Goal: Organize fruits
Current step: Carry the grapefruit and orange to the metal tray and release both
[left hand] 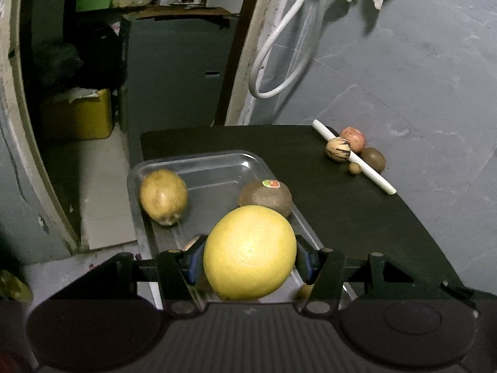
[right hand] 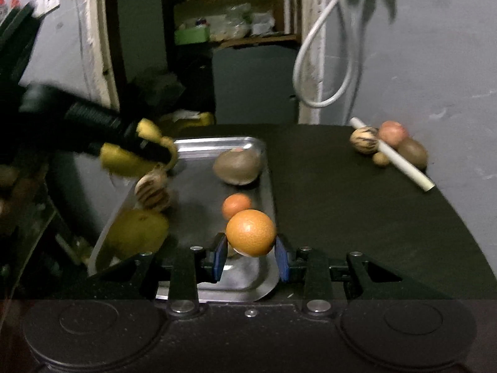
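While pinched between left jaws, grapefruit (left hand: 250, 251), above tray (left hand: 198, 163).

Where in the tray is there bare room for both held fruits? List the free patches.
Bare floor lies mid-tray, between the striped fruit and the small orange, and at the near end. The brown fruit crowds the far right corner. Both the left gripper and right gripper grip fruit.

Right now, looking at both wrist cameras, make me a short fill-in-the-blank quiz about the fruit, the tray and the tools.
1. The left tool is shut on a large round ____ citrus fruit.
2. The right tool grips a round ____ fruit.
3. The brown kiwi with a sticker lies in the shiny ____ tray.
4. The white stick rests among fruits on the ____ table.

Missing words: yellow; orange; metal; black
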`<state>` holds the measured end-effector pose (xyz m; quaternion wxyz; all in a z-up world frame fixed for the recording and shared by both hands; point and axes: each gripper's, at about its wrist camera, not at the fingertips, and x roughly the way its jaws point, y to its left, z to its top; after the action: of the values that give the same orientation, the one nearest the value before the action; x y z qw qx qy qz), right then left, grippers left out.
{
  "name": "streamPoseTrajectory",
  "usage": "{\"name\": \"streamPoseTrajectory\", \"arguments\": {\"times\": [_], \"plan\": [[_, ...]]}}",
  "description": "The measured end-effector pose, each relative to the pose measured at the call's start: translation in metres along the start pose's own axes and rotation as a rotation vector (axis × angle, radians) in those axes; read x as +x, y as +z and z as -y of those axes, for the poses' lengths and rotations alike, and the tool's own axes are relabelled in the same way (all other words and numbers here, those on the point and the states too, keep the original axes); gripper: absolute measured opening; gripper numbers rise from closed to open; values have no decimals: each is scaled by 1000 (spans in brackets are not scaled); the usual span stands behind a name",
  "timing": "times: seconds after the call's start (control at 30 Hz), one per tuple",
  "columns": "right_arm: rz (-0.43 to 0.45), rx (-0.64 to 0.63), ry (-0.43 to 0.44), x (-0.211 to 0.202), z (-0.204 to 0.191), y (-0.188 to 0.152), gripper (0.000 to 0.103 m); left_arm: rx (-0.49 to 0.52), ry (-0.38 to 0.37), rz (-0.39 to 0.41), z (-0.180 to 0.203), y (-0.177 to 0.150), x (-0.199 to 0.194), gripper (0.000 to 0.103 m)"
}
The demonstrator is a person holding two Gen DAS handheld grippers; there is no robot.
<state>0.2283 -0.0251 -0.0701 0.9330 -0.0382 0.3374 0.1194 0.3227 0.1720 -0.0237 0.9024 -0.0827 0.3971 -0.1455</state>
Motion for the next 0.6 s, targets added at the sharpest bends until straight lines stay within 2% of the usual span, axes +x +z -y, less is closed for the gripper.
{"name": "streamPoseTrajectory", "arguments": {"times": [0.27,0.6], "plan": [[-67,-53,8,11,-29,-9,35,110,-22,-45,5,21,31,61],[-121,-62,7,32,-35,-11,35,223,-23,-141,20,9,63,61]]}}
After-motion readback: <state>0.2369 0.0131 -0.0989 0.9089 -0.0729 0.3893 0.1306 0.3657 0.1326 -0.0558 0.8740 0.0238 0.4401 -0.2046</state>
